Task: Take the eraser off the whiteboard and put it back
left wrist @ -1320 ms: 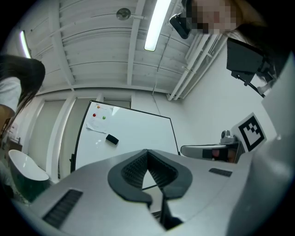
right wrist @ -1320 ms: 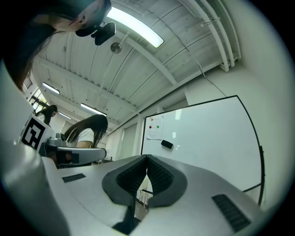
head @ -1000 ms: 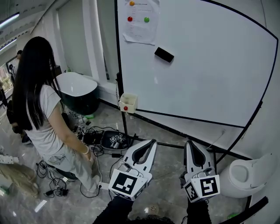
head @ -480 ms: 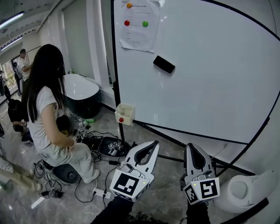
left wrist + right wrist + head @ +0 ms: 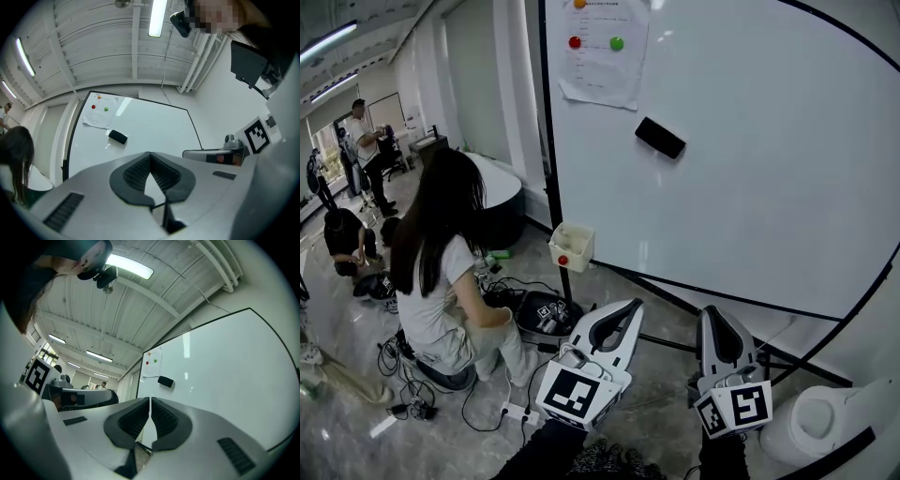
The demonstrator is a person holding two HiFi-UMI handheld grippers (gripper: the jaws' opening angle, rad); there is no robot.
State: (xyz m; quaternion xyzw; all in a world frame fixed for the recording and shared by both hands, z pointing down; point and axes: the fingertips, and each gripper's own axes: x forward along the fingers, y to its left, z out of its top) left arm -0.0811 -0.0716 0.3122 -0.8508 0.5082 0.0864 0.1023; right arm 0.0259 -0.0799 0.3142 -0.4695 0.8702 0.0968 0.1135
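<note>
Black eraser (image 5: 660, 137) clings at a slant to the whiteboard (image 5: 769, 187), high above and ahead of both grippers and well apart from them. Held low and pointing toward the board, the left gripper (image 5: 628, 307) has its jaws pressed together with nothing between them. Just beside it, the right gripper (image 5: 711, 311) is likewise closed and empty. Neither touches the whiteboard or the eraser. Up and left of the eraser, a paper sheet (image 5: 603, 52) hangs on the board under coloured magnets. Far off to the left of the left gripper, a person (image 5: 441, 272) crouches over cables (image 5: 417, 389) on the floor.
</note>
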